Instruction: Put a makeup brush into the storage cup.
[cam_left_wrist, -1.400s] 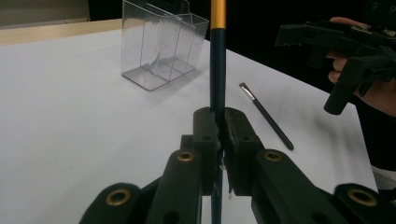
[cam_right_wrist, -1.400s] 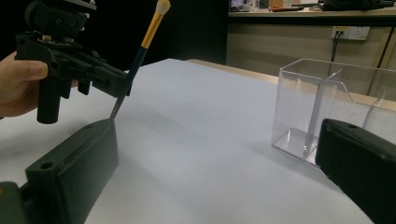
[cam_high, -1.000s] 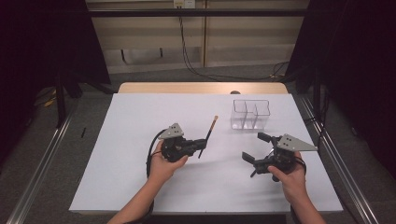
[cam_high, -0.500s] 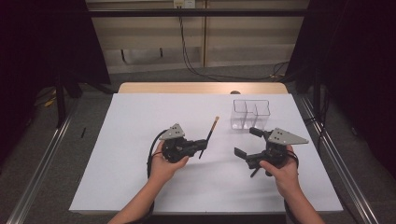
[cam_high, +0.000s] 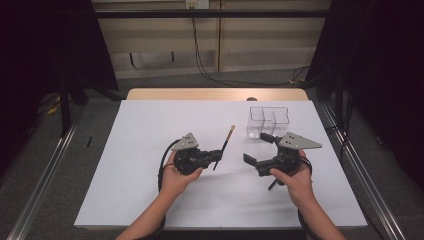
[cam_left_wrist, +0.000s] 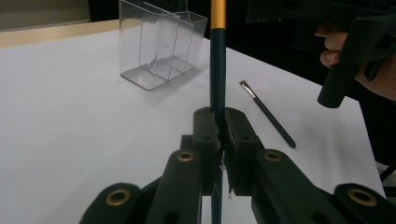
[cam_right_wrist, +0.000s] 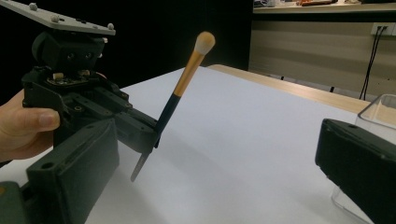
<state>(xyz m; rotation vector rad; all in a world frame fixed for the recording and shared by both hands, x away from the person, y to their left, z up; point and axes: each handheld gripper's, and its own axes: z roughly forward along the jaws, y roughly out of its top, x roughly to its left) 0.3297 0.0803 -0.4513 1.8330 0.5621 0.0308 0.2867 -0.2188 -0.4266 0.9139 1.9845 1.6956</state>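
Observation:
A makeup brush (cam_high: 224, 145) with a dark handle, gold ferrule and pale tip is clamped by its handle in my left gripper (cam_high: 218, 155), which is shut on it near the table's middle. The brush slants up and away. In the left gripper view the jaws of my left gripper (cam_left_wrist: 217, 126) pinch the handle (cam_left_wrist: 217, 70). My right gripper (cam_high: 257, 148) hovers to the right of the brush, jaws wide open and empty, pointing at it. From the right gripper view the brush (cam_right_wrist: 187, 79) stands between my right gripper's (cam_right_wrist: 215, 140) jaws but farther off.
A clear divided container (cam_high: 268, 121) stands on the white table (cam_high: 150, 130) just beyond the right gripper. A thin dark brush (cam_left_wrist: 268, 114) lies flat on the table under the right hand. Bare white surface spreads to the left and front.
The right gripper has shifted left and a little farther up the table, closer to the held brush. The left gripper and its brush have stayed put.

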